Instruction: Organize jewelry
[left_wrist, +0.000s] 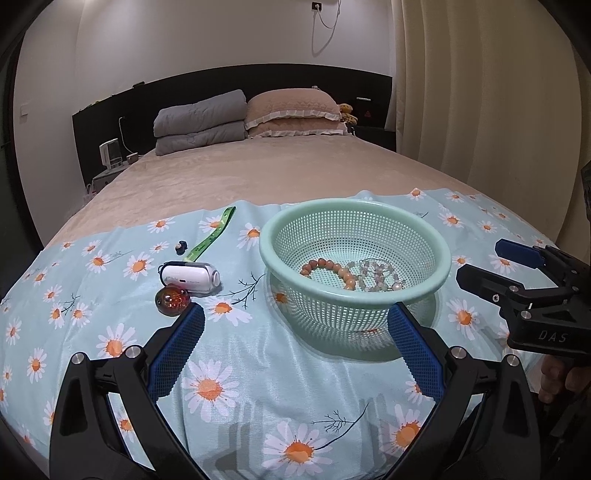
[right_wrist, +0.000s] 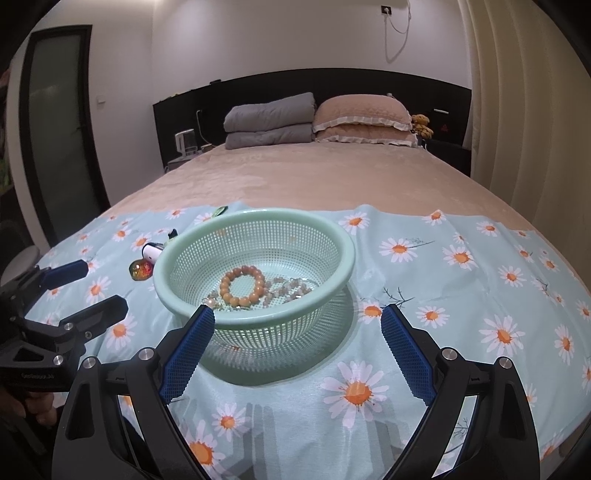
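Note:
A mint-green mesh basket (left_wrist: 354, 205) (right_wrist: 255, 214) stands on a pale blue daisy-print cloth (left_wrist: 258, 373) (right_wrist: 424, 280) at the foot of a bed. An orange bead bracelet (left_wrist: 328, 269) (right_wrist: 242, 288) and a pale bead string (left_wrist: 376, 277) (right_wrist: 291, 288) lie inside it. An amber glass ball (left_wrist: 173, 301) (right_wrist: 142, 269) rests on the cloth to the basket's left. My left gripper (left_wrist: 295, 310) (right_wrist: 99, 286) is open and empty, just short of the basket and the ball. My right gripper (right_wrist: 298, 312) (left_wrist: 487, 264) is open and empty, its fingers straddling the basket's near side.
A white oval device (left_wrist: 192, 277) (right_wrist: 151, 253), a green strap (left_wrist: 214, 236) and a small black item (left_wrist: 181, 247) lie left of the basket. Folded grey quilts (left_wrist: 201, 122) and pillows (left_wrist: 295, 110) are at the headboard. A curtain (left_wrist: 480, 92) hangs at right.

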